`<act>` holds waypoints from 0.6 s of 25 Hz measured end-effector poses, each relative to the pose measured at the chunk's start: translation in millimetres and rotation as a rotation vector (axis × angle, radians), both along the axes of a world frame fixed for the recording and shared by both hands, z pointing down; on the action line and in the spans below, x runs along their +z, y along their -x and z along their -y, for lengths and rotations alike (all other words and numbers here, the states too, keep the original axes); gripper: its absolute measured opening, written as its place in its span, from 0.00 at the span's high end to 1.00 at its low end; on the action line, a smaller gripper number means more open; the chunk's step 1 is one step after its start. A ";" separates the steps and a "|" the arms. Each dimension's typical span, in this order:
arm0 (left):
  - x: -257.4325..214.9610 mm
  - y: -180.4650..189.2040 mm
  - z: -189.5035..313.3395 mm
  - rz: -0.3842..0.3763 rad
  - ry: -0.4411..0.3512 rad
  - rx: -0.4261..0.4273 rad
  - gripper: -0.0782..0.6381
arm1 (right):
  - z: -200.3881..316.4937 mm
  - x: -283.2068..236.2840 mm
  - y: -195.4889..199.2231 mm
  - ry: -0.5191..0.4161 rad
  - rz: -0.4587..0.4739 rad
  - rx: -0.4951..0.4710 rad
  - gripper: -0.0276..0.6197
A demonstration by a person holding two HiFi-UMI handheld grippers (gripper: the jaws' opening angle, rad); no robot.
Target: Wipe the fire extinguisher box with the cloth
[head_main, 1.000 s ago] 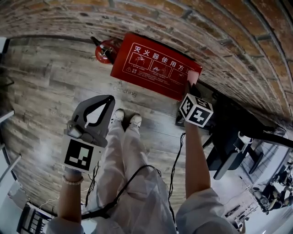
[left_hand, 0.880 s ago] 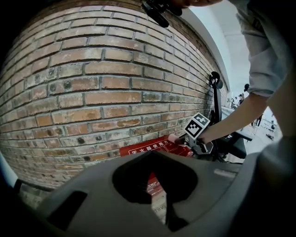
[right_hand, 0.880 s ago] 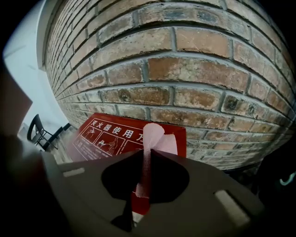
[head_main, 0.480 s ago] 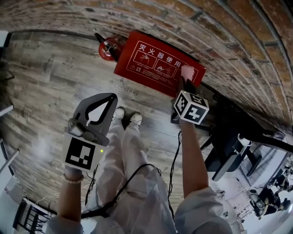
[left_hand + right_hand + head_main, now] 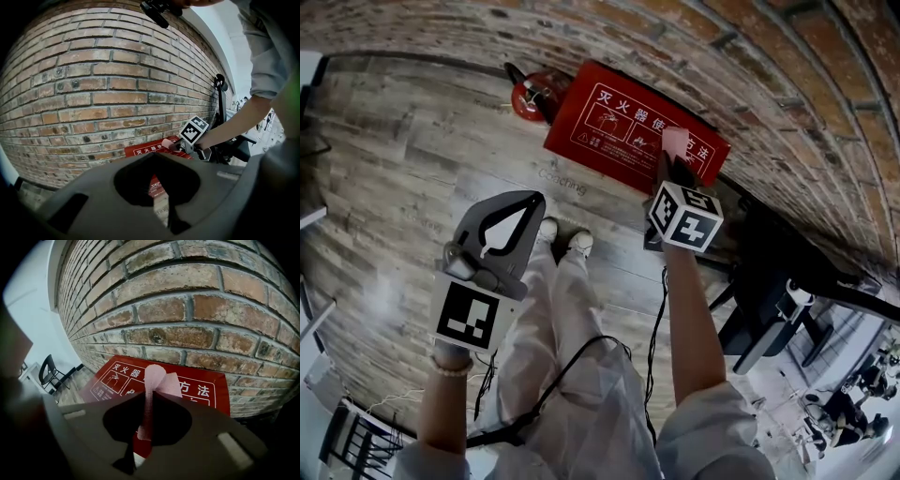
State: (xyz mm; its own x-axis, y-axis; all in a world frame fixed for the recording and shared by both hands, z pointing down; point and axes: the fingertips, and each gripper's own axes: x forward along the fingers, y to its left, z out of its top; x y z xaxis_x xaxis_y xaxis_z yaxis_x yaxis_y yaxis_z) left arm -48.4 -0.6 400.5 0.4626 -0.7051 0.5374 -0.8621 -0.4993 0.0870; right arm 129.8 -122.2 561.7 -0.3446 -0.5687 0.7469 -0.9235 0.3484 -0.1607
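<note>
Pink cloth (image 5: 676, 141) is clamped between the closed jaws of the right gripper (image 5: 672, 159). In the right gripper view a fold of it stands up past the jaw tips and a strip hangs down between them. We find the right arm stretched forward and nearly straight, forearm bare, carrying the cloth over the lettered face of the red fire extinguisher box (image 5: 614, 122), toward that face's right end and across its row of white characters. The cloth appears to touch the face, though the head view is too steep for us to confirm contact.

The left gripper (image 5: 523, 201) is held back from the box, just beside the person's legs, with the elbow bent and a bead bracelet (image 5: 450, 370) at the wrist. Its jaws are together and nothing is between them.

The box stands on a grey wood-plank floor (image 5: 412, 169) with its back edge against a brick wall (image 5: 722, 37). A red fire extinguisher (image 5: 530, 94) stands at the box's left end. A black chair (image 5: 49, 371) stands well apart along the wall.
</note>
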 end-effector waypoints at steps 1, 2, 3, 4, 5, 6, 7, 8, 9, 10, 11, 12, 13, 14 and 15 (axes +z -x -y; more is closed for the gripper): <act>0.4 1.0 -0.1 0.000 0.000 -0.001 0.89 | 0.1 0.2 3.9 0.000 0.003 -0.008 0.91; 0.8 2.0 -0.1 0.000 0.001 -0.003 0.89 | 0.2 0.6 8.2 0.000 0.005 -0.017 0.91; 1.2 2.8 -0.2 0.000 0.002 -0.003 0.89 | 0.0 1.1 12.7 0.000 0.005 -0.030 0.91; 1.3 3.5 -0.2 0.000 0.003 -0.003 0.89 | -0.3 1.6 17.1 0.000 0.005 -0.043 0.91; 1.3 4.3 -0.3 0.001 0.003 -0.003 0.89 | -0.5 2.0 21.6 0.001 0.004 -0.056 0.91; 1.3 5.5 -0.3 0.002 0.003 -0.004 0.89 | -0.7 2.3 26.1 0.001 0.005 -0.066 0.91; 1.4 6.9 -0.4 0.002 0.003 -0.007 0.89 | -0.7 2.4 30.9 0.001 0.008 -0.075 0.91; 1.7 8.4 -0.6 0.002 0.004 -0.011 0.89 | -0.6 2.4 36.0 0.000 0.012 -0.084 0.91; 2.2 10.0 -0.8 0.002 0.005 -0.014 0.89 | -0.4 2.3 41.2 -0.001 0.017 -0.092 0.91; 2.6 11.3 -1.0 0.003 0.006 -0.017 0.89 | -0.3 2.0 46.6 -0.001 0.021 -0.102 0.91; 2.8 12.4 -1.2 0.002 0.007 -0.019 0.89 | -0.2 1.7 51.9 -0.002 0.025 -0.112 0.91; 2.8 13.4 -1.1 0.001 0.007 -0.022 0.89 | -0.1 1.4 57.2 -0.002 0.027 -0.125 0.91; 2.6 14.3 -1.0 0.001 0.007 -0.023 0.89 | 0.0 1.3 62.5 -0.003 0.029 -0.138 0.91; 2.6 15.2 -0.8 0.001 0.007 -0.024 0.89 | 0.1 1.5 67.7 -0.002 0.029 -0.153 0.91; 2.7 16.1 -0.7 0.001 0.007 -0.024 0.89 | 0.3 1.8 73.0 -0.002 0.029 -0.168 0.91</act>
